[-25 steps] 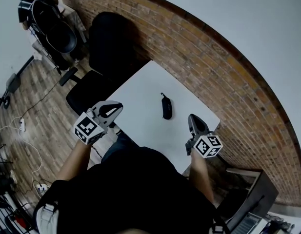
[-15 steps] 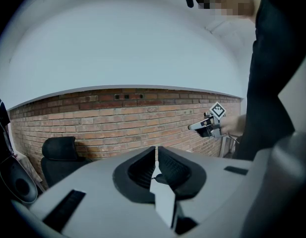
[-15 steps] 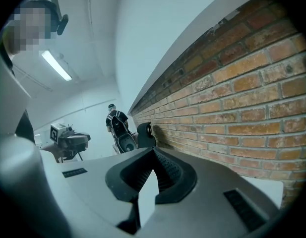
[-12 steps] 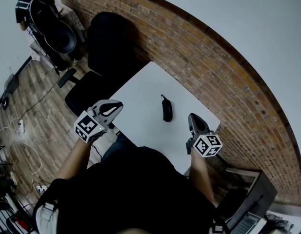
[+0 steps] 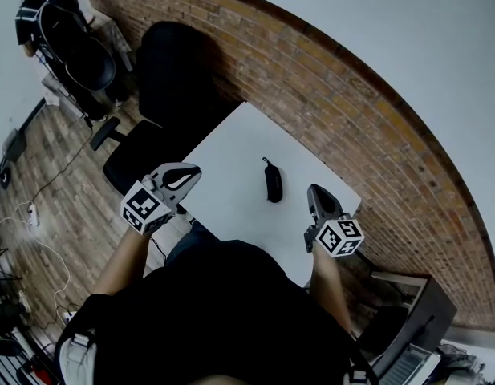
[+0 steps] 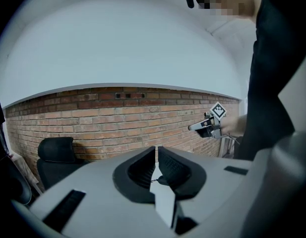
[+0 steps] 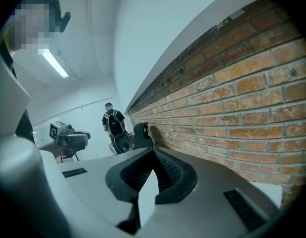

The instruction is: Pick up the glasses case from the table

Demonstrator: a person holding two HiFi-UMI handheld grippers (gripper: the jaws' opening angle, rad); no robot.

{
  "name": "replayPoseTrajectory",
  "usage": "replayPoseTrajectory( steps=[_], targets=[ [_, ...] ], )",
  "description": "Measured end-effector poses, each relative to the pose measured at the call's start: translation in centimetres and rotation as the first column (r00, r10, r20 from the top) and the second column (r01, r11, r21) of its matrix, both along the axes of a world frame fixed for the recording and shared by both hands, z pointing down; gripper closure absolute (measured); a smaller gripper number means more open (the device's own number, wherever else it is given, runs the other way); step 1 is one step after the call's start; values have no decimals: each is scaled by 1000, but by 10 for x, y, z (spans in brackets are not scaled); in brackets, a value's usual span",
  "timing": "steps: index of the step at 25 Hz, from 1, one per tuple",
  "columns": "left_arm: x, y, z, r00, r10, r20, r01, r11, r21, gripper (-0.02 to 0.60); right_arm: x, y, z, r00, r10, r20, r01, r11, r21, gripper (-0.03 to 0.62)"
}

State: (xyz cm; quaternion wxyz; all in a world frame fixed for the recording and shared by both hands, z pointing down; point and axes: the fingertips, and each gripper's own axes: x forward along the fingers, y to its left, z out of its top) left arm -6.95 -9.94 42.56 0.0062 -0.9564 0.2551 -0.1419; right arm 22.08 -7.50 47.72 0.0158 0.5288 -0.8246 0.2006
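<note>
The black glasses case (image 5: 273,181) lies in the middle of the white table (image 5: 235,147), its cord end toward the brick wall. My left gripper (image 5: 196,170) hovers at the table's near-left edge, jaws shut and empty, left of the case. My right gripper (image 5: 313,191) hangs over the near-right edge, also shut and empty, just right of the case. In the left gripper view the jaws meet at the tips (image 6: 156,150), and the right gripper (image 6: 208,125) shows beyond. In the right gripper view the shut jaws (image 7: 153,152) point along the wall, with the left gripper (image 7: 68,134) off to the side.
A black office chair (image 5: 171,70) stands against the brick wall (image 5: 327,95) left of the table. A person with a backpack (image 5: 46,2) is at the far left. Cables (image 5: 34,215) trail over the wooden floor. A laptop (image 5: 407,363) sits at the lower right.
Both grippers have drifted a little across toward the table together with the head camera. The jaws stayed shut and the case has not moved.
</note>
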Motion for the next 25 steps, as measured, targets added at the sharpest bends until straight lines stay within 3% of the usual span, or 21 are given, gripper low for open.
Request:
replayPoseTrajectory(
  steps=[25],
  targets=[
    [-1,-40,4,1000,19,-16,-19,1000,-21,555,4,-21,7,999,38,-2,-38,999,-30,579]
  ],
)
